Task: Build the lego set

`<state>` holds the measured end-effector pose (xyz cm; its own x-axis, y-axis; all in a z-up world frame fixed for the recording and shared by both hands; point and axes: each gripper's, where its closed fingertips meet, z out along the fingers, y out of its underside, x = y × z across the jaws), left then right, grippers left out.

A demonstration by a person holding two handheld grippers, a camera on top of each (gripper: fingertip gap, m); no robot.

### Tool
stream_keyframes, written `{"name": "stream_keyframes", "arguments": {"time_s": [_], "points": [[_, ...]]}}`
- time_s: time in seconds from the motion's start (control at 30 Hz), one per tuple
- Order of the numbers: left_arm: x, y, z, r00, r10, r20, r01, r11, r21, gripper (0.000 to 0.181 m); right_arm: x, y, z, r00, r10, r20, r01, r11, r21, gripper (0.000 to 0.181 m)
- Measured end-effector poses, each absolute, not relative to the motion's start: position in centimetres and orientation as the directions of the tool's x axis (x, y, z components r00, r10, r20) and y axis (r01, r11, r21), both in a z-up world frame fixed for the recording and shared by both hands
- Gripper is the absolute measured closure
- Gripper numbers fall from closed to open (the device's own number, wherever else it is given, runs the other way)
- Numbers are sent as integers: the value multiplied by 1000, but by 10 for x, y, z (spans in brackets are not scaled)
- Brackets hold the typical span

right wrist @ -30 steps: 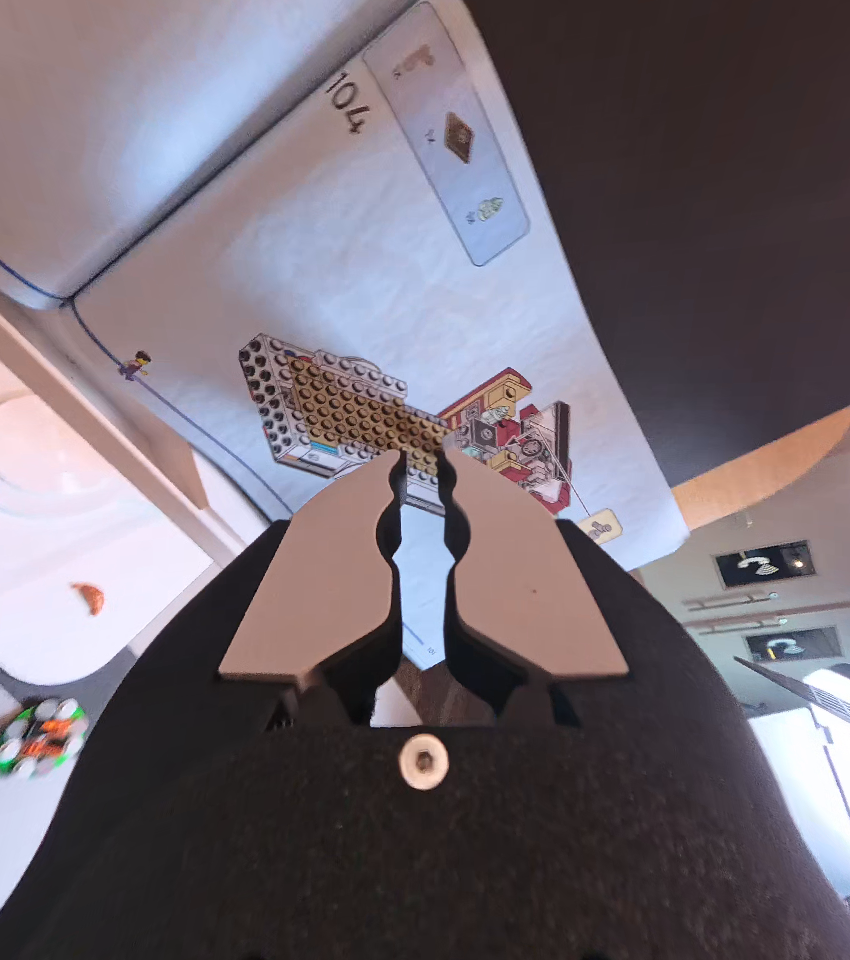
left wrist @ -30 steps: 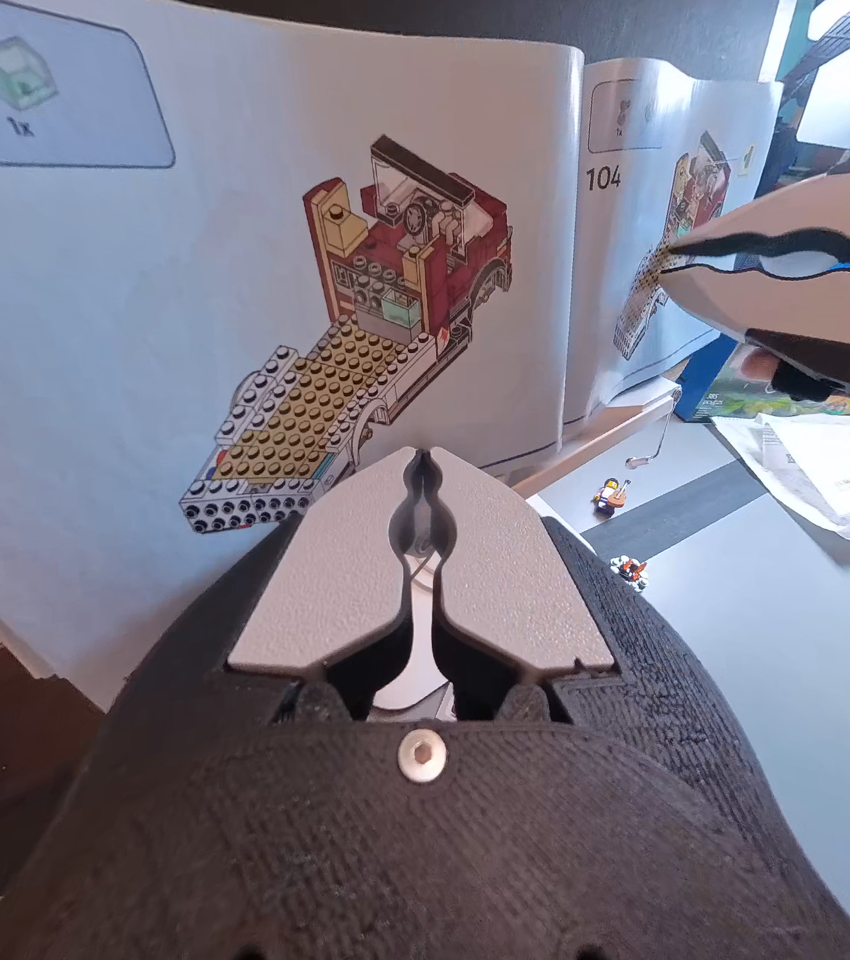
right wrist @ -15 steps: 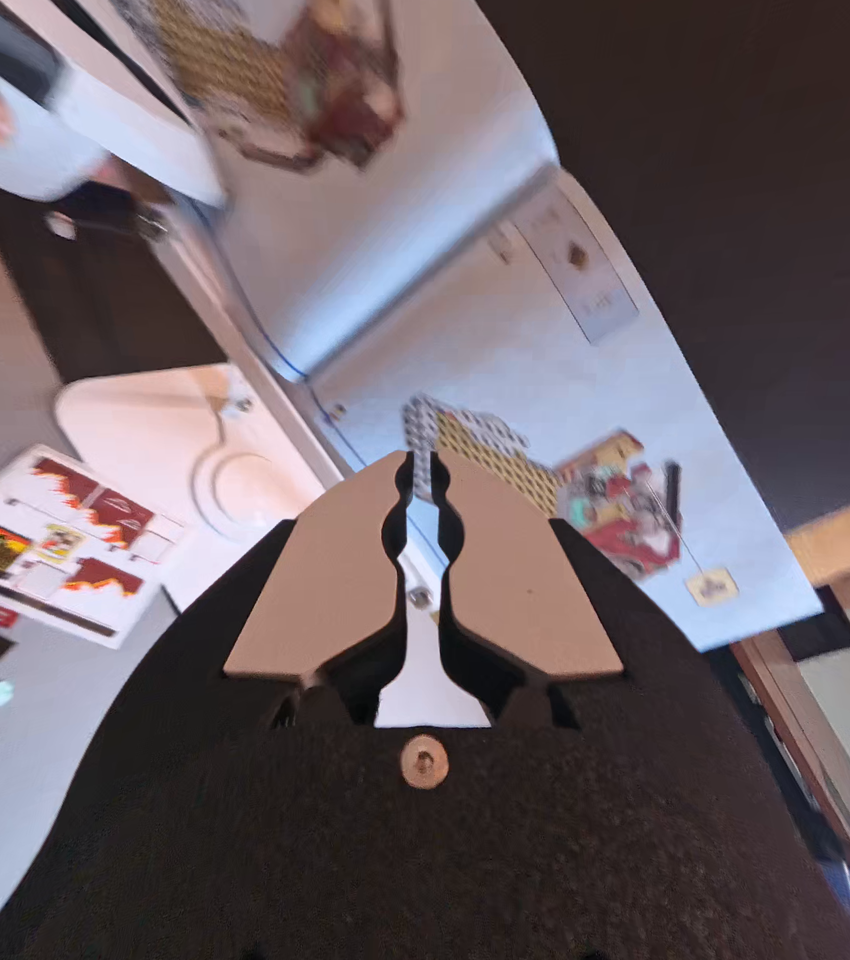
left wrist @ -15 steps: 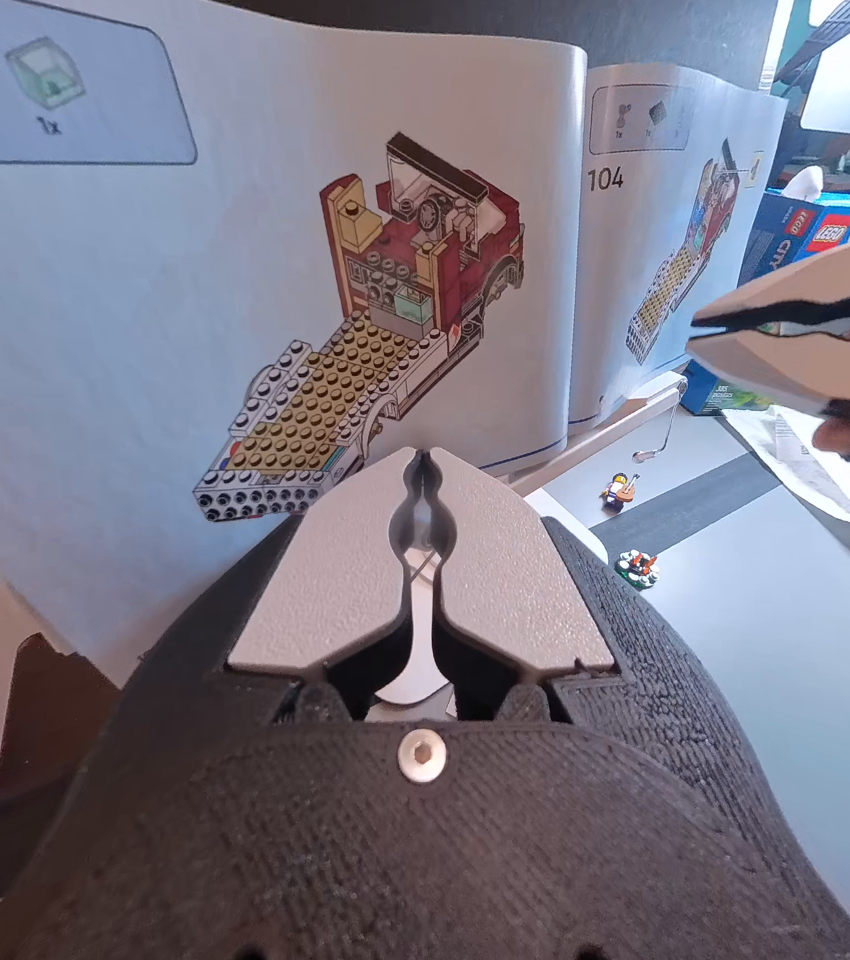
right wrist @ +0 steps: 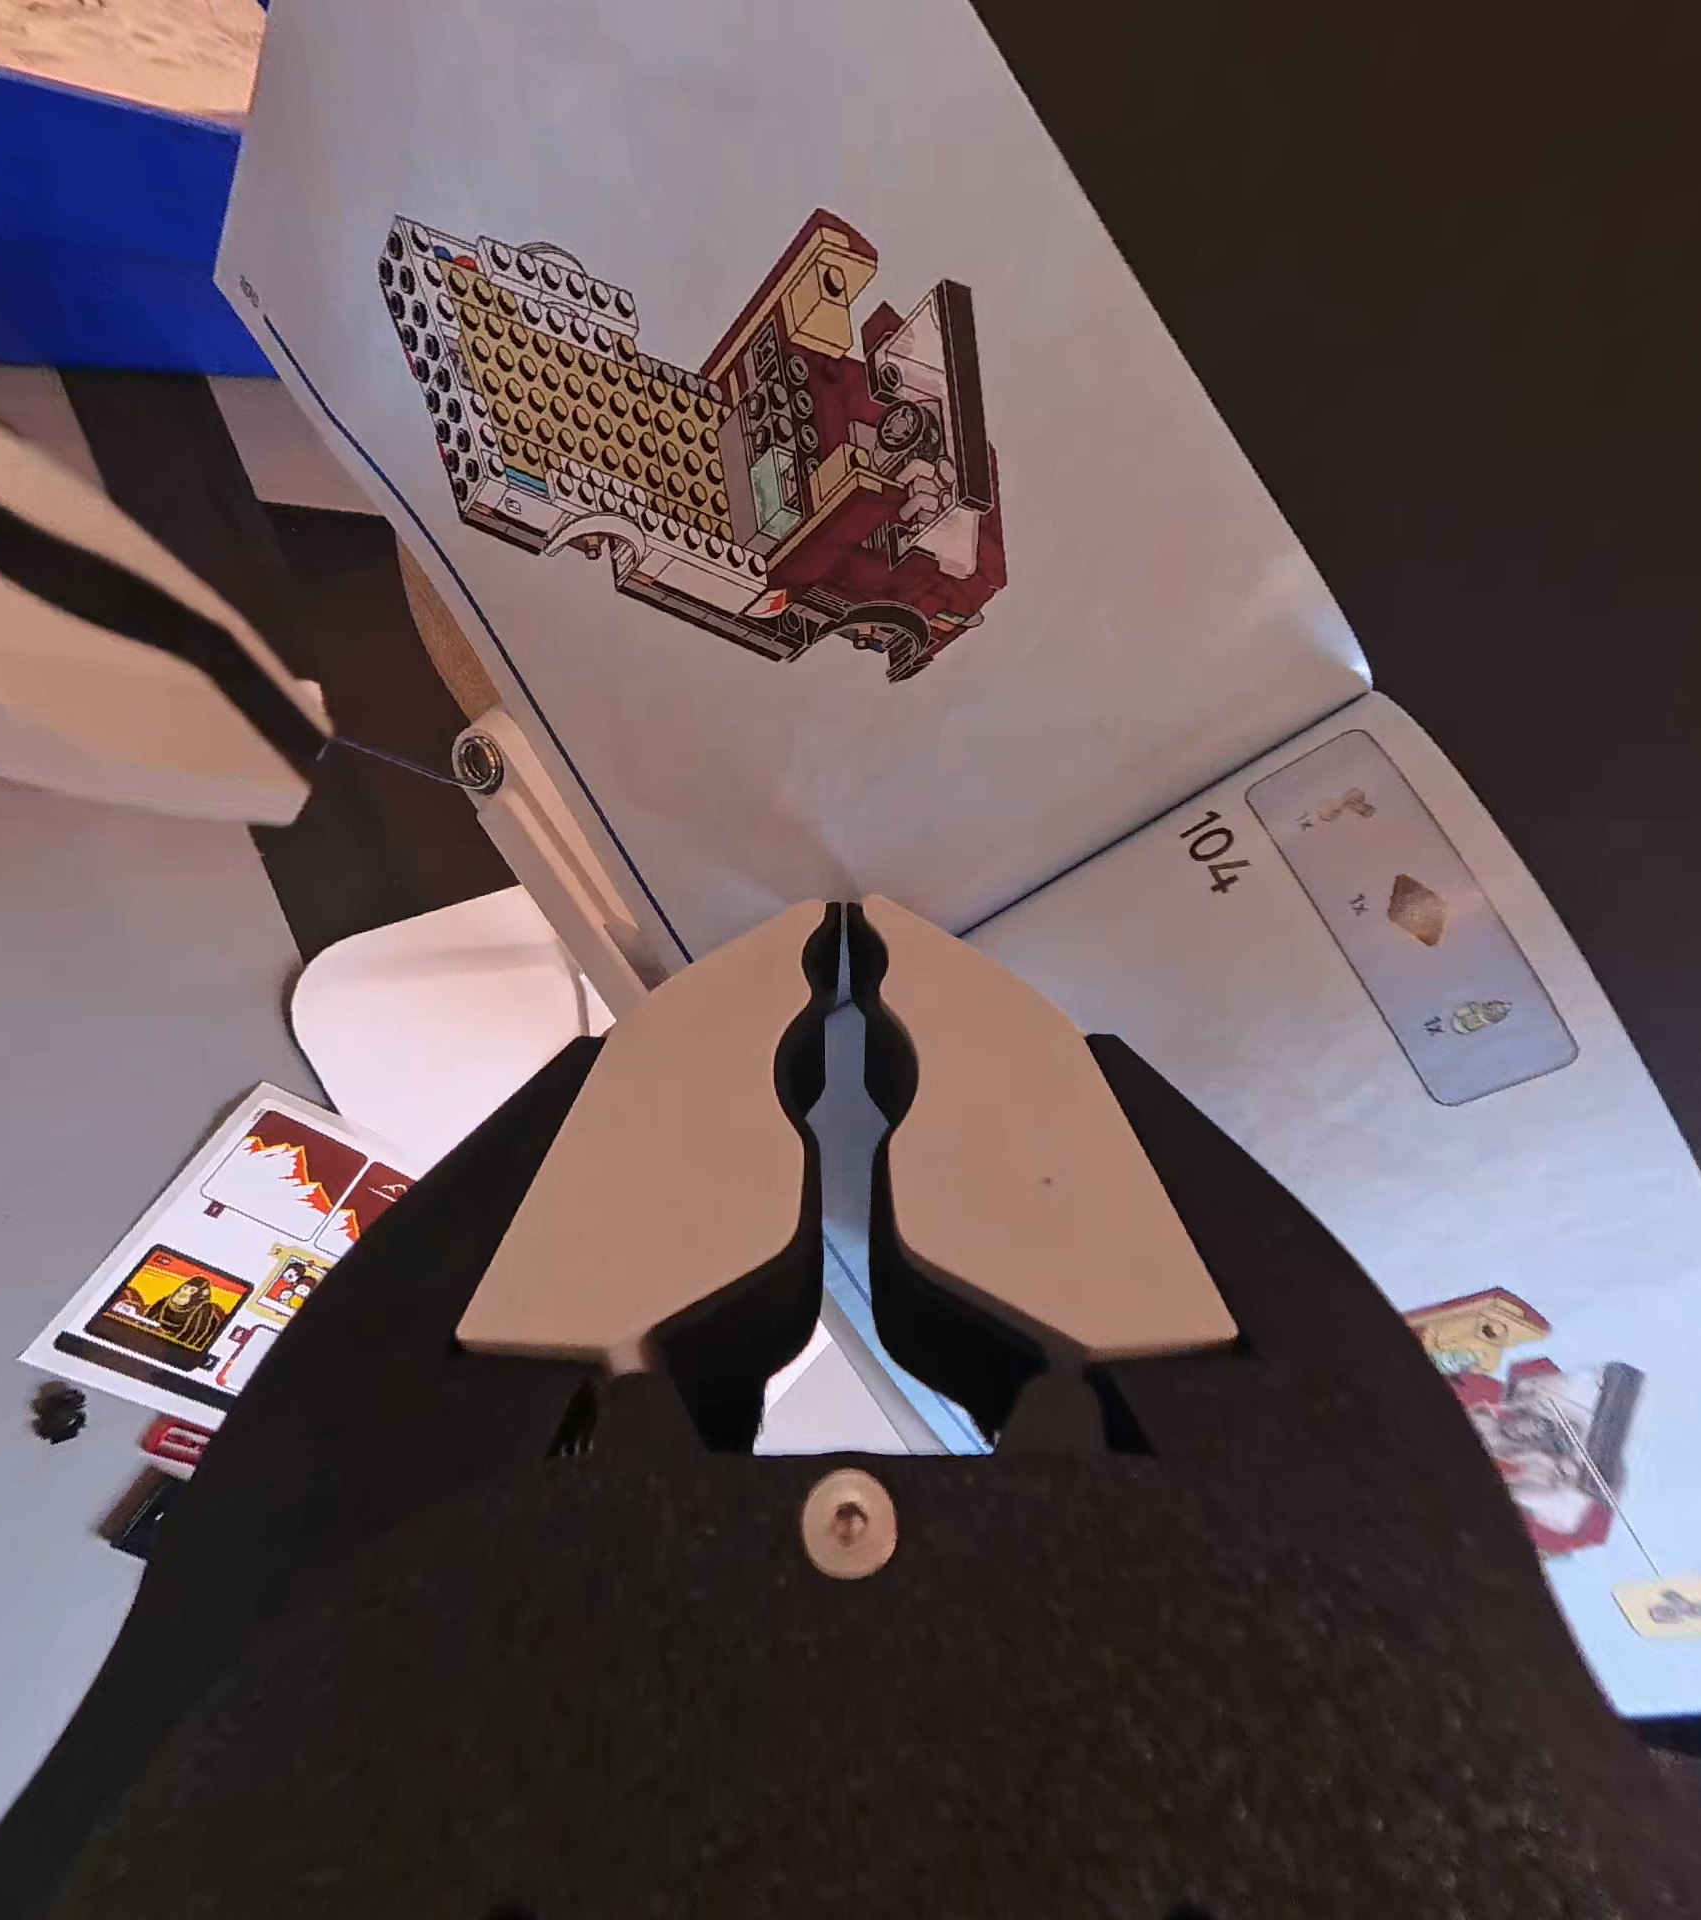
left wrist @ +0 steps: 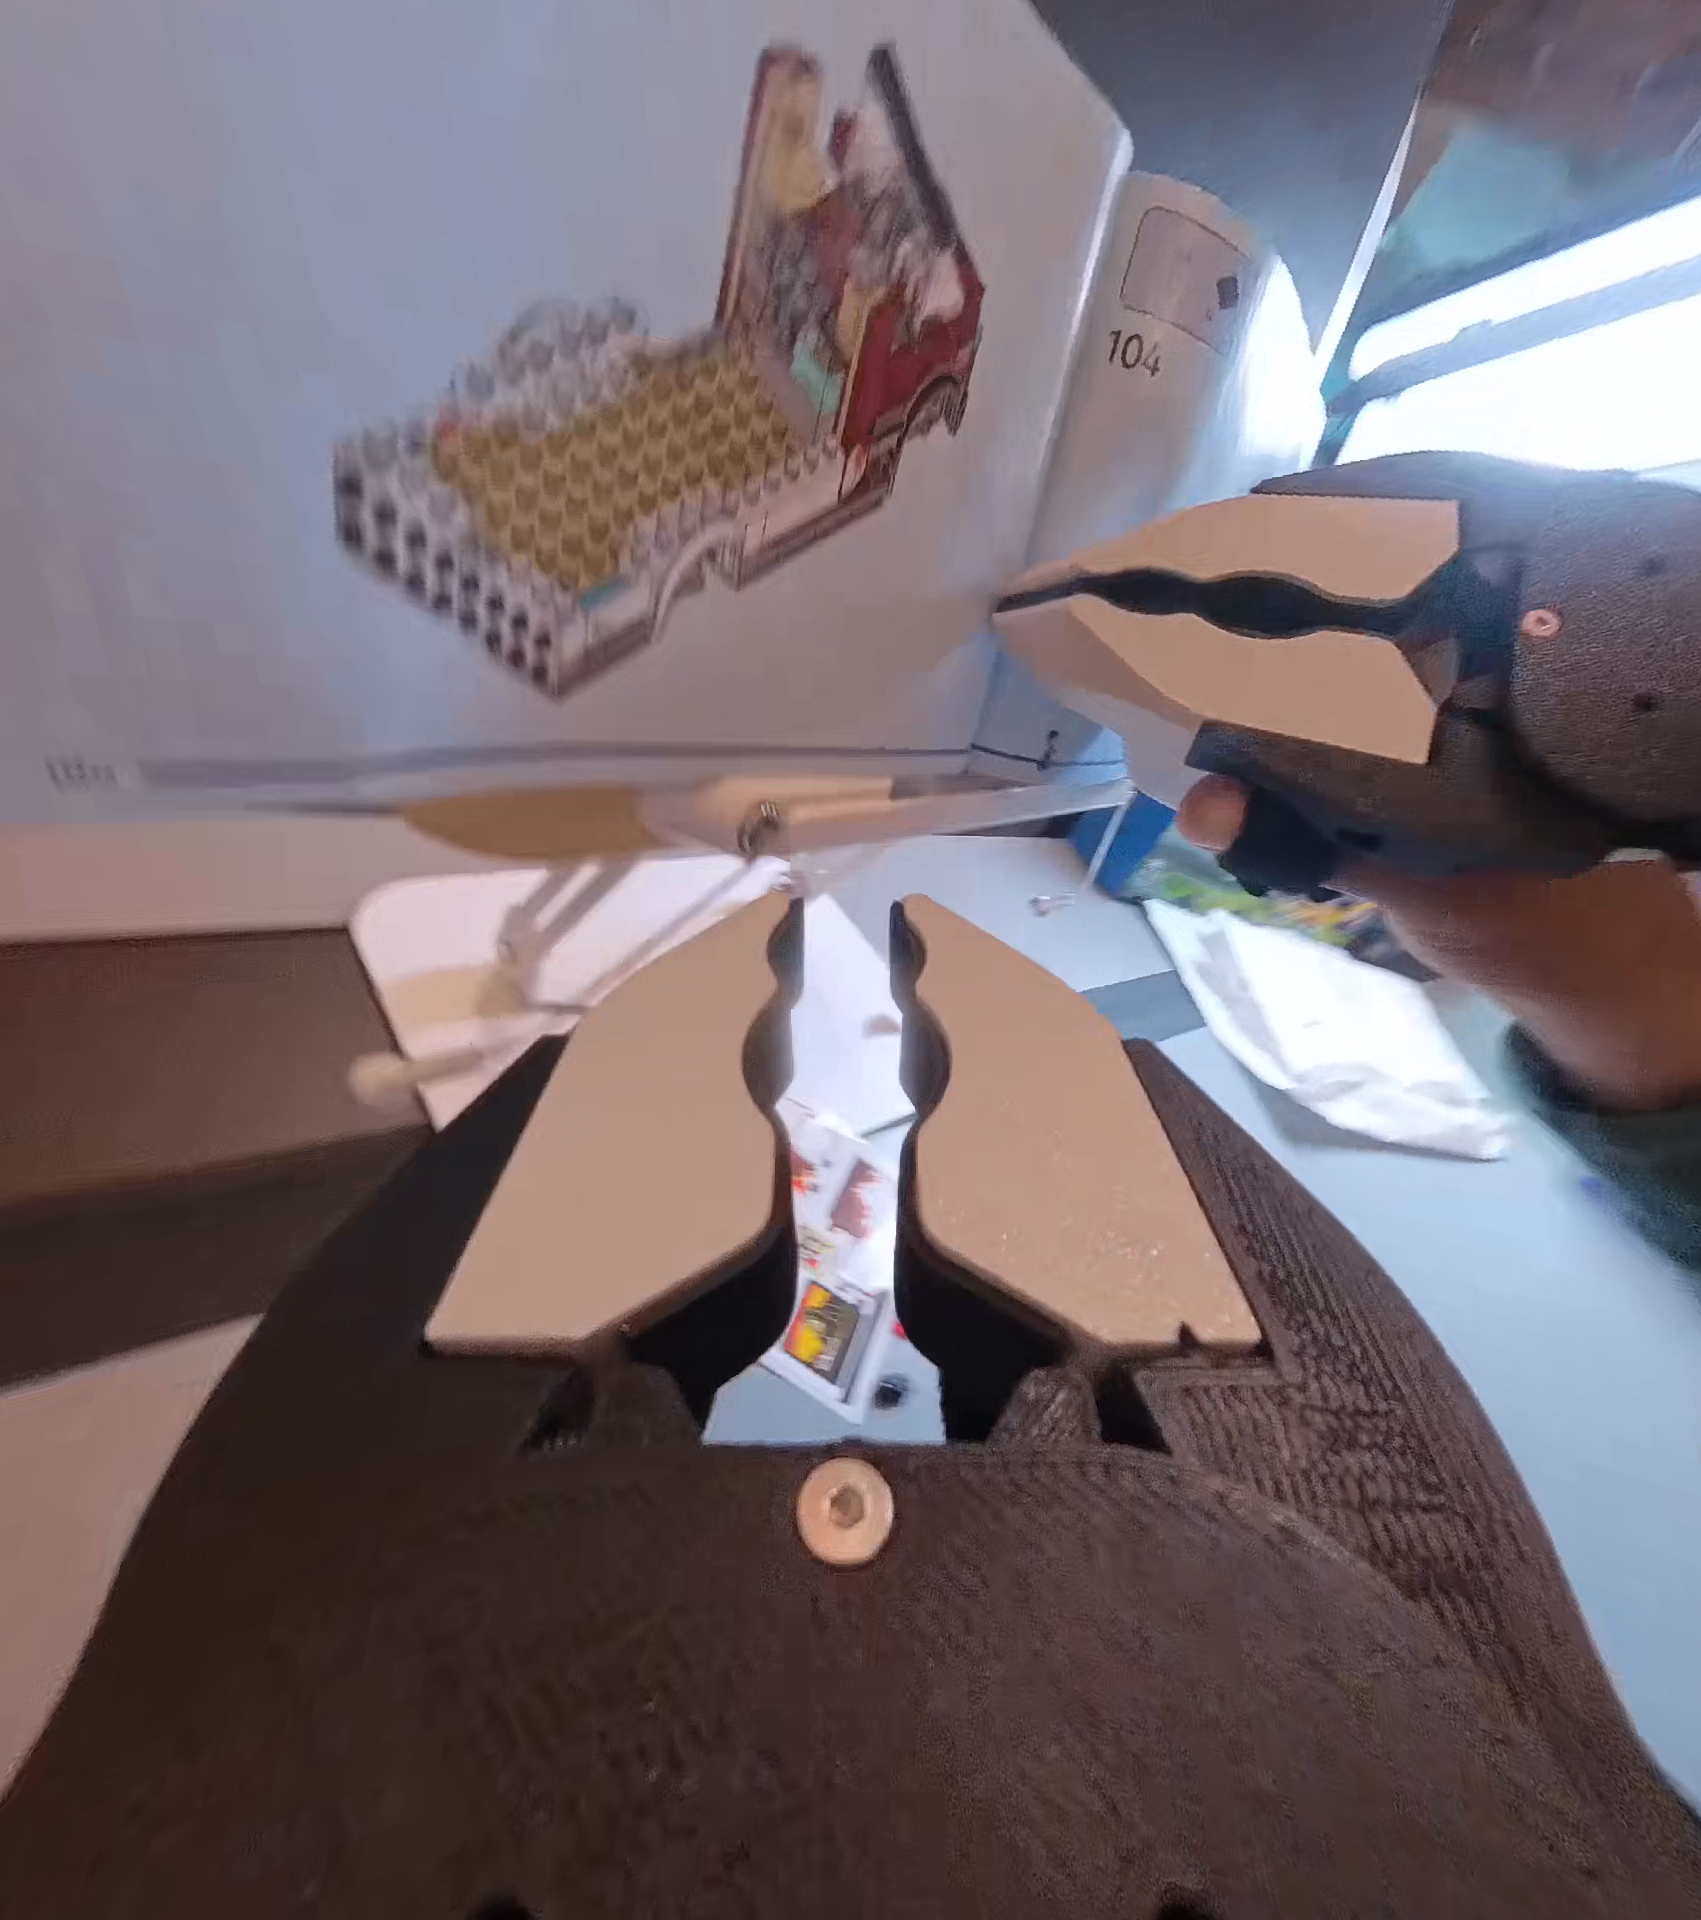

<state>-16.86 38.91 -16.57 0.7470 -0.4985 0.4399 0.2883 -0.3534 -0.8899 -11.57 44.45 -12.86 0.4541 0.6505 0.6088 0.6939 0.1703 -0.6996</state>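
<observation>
White instruction booklet stands open on a stand, straight ahead of both grippers, spine upright. Right gripper sits nearest, tips together at the page fold, empty. Left gripper lower, jaws slightly apart, nothing held. Sticker sheet flat on the table below. No bricks clearly visible; blue box behind, contents hidden

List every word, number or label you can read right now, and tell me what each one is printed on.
I don't copy writing out; here is where it stands.
Instruction booklet, right-hand page: one bold printed number, legible.
Parts box on that page: small quantity marks, legible.
Left-hand page, lower corner: a tiny number, blurred.
Sticker sheet lying below the booklet: print too small to read.
</observation>
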Motion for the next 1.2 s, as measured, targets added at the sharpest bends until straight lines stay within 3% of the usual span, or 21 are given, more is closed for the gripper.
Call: {"name": "stream_keyframes", "arguments": {"time_s": [0.17,0.27,0.3,0.37,0.4,0.47,0.57,0.67,0.77,0.9,1.0,1.07,1.2], "points": [[-167,386,-191,510,-417,752,600,-454,-659,148,-116,445,-128,436,639,634,704,198,-682,181],[-189,403,-195,224,-343,912,835,-416,-361,135,-116,444,-129,432,638,638,705,202,-679,179],[-199,408,-195,143,-332,932,882,-384,-273,134,-116,444,-129,429,638,640,708,203,-676,179],[-217,417,-200,127,-315,941,926,-302,-226,145,-116,443,-129,419,639,645,715,206,-668,178],[-223,419,-201,142,-313,939,934,-271,-232,163,-116,443,-130,416,640,646,717,205,-666,177],[-229,418,-191,176,-361,916,935,-230,-270,171,-116,443,-130,414,643,645,722,200,-663,177],[-231,409,-160,399,-394,828,871,-120,-477,175,-116,444,-129,417,643,642,725,190,-662,179],[-215,405,-129,729,-380,569,602,-41,-798,177,-117,445,-129,427,651,628,717,179,-673,180],[-193,409,-114,904,-362,227,239,-11,-971,178,-117,445,-130,438,660,611,707,167,-687,180],[-151,418,-110,894,-439,-91,-104,-6,-995,180,-116,445,-130,442,662,605,696,172,-697,180],[-124,424,-124,807,-481,-342,-383,14,-924,180,-116,445,-130,444,666,600,692,171,-702,180],[-121,431,-129,773,-471,-424,-473,17,-881,180,-116,444,-131,438,673,596,691,172,-702,179],[-120,433,-132,747,-529,-403,-481,-12,-877,180,-116,439,-133,418,681,601,698,183,-693,171]]}}
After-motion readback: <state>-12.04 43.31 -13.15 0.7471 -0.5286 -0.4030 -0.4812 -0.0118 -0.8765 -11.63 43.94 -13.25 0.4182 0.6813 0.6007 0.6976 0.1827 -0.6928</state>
